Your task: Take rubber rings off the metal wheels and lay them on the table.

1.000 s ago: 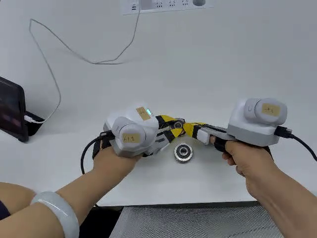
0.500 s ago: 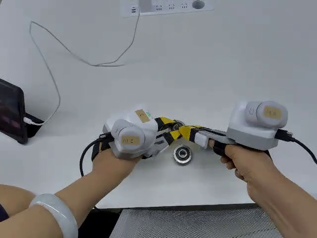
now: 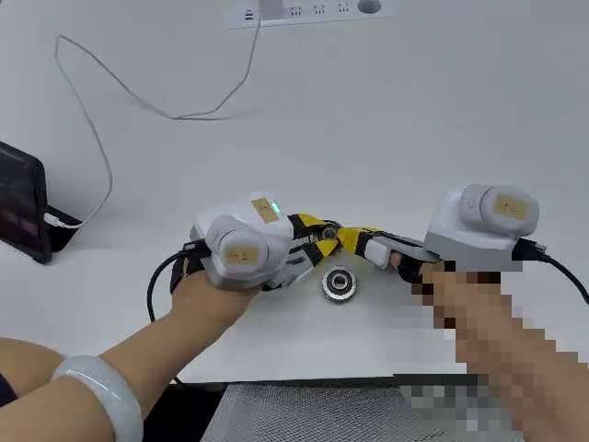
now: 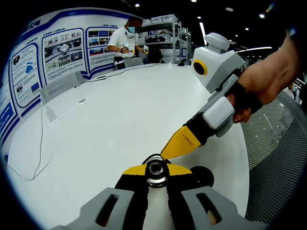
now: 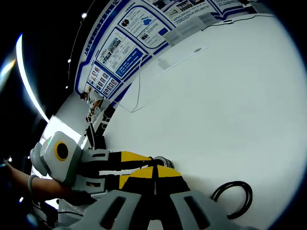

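My left gripper (image 3: 317,241) is shut on a small metal wheel (image 4: 156,170), held just above the table. A thin black rubber ring (image 4: 152,157) arcs over the wheel's top. My right gripper (image 3: 344,238) comes in from the right, and its yellow tips (image 4: 178,143) are shut on that ring. In the right gripper view my closed jaws (image 5: 153,173) meet the wheel (image 5: 161,162), with the left gripper (image 5: 96,165) behind it. A second wheel (image 3: 340,283) with a dark rim lies flat on the table below the tips.
A thin black loop (image 5: 233,195), apparently a loose ring, lies on the white table (image 3: 386,138). A dark phone (image 3: 20,203) stands at the left edge with a cable (image 3: 101,138) running to a power strip (image 3: 313,9). The table's front edge (image 3: 368,376) is close below.
Both grippers stay joined at the held wheel. The right hand has shifted slightly, and the tips sit a little higher than half a second ago.
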`<act>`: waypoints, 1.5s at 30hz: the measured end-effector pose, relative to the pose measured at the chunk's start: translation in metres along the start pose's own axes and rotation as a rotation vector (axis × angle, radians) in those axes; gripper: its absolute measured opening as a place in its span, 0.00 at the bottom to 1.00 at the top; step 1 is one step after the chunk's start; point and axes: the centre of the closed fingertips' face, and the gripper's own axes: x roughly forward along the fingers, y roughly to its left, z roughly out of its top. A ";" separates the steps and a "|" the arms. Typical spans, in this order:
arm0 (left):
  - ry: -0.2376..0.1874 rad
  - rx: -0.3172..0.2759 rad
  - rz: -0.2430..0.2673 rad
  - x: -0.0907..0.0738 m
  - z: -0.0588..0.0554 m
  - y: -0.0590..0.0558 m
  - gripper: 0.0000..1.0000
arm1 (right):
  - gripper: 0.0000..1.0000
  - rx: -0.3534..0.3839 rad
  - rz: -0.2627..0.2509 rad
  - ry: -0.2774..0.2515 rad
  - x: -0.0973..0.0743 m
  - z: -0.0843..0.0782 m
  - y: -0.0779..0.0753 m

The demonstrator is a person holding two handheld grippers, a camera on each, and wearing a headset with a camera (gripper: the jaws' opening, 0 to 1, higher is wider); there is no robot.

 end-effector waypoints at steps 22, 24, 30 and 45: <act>-0.127 0.065 0.016 -0.032 0.017 -0.005 0.21 | 0.01 -0.010 -0.021 -0.002 -0.006 0.003 0.002; -0.119 0.057 0.021 -0.033 0.012 -0.004 0.22 | 0.01 -0.017 -0.028 -0.001 -0.009 0.003 0.000; -0.105 0.041 0.036 -0.038 0.004 -0.001 0.26 | 0.01 -0.022 -0.041 0.004 -0.017 0.003 -0.004; -0.085 0.004 0.081 -0.053 -0.014 0.010 0.37 | 0.01 -0.143 -0.150 0.040 -0.058 0.002 -0.024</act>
